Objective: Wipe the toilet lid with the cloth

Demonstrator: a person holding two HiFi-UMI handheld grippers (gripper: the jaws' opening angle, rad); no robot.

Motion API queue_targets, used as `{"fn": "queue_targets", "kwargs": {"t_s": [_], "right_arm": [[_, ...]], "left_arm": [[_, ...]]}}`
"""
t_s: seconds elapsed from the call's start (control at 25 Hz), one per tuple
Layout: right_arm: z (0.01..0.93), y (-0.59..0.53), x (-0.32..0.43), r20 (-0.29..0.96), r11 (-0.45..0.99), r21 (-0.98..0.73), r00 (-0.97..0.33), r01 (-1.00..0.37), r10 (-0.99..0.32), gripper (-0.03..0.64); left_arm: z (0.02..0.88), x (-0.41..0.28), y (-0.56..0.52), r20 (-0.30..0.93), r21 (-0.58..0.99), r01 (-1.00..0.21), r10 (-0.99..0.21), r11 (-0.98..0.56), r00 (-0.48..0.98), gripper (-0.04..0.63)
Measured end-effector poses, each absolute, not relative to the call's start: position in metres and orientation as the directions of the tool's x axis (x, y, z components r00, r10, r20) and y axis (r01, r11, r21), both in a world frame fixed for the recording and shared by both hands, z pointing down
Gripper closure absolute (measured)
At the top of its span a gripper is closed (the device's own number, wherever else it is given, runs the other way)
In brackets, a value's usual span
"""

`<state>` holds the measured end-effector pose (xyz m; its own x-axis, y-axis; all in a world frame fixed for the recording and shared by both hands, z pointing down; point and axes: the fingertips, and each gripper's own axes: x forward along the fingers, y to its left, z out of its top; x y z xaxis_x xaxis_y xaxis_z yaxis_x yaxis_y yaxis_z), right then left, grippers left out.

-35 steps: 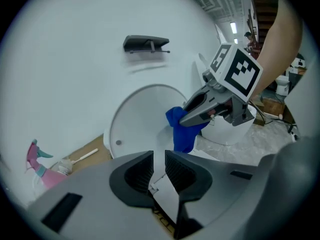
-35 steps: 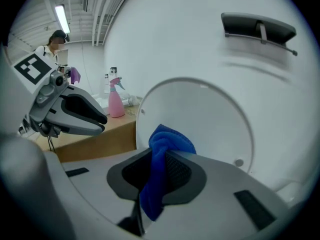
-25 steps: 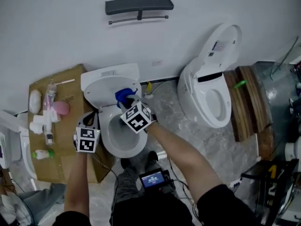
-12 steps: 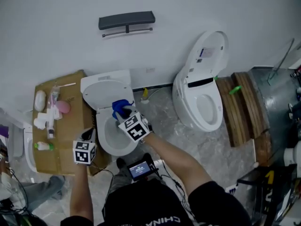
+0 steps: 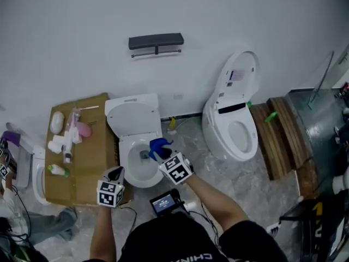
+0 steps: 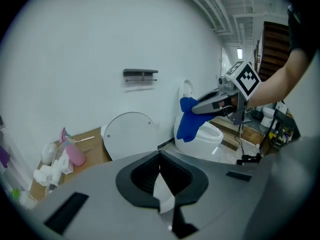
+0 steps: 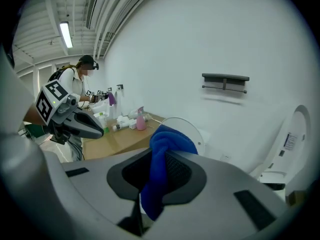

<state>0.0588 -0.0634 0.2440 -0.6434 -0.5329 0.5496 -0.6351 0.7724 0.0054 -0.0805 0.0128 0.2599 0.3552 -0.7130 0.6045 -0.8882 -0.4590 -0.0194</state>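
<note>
In the right gripper view, the right gripper [image 7: 159,170] was seen with its fingers closed on a blue cloth [image 7: 167,139], which was bunched above them and trailed below. The raised toilet lid [image 7: 187,126] was found ahead of the fingers, just beyond the cloth and, as far as could be judged, apart from it. In the head view the cloth was held over the bowl [image 5: 136,165], with the lid further ahead of the fingers. The left gripper [image 6: 160,176] was shown with its fingers pressed together on nothing, the cardboard box [image 5: 92,157] lying just ahead of them. The cloth had been taken up, but no contact with the lid was shown. The wiping was judged not to be under way.
</note>
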Motion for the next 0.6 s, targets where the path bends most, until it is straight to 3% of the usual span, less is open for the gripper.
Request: {"fn": "queue_targets", "kwargs": {"t_s": [0.6], "right_arm": [[0.242,0.131,0.057,0.546,0.665,-0.026,-0.568,-0.746,-0.616,0.56]], "left_arm": [[0.269,-0.113,0.195,0.598,-0.035,-0.825,-0.674,-0.564,0.434,0.584]]}}
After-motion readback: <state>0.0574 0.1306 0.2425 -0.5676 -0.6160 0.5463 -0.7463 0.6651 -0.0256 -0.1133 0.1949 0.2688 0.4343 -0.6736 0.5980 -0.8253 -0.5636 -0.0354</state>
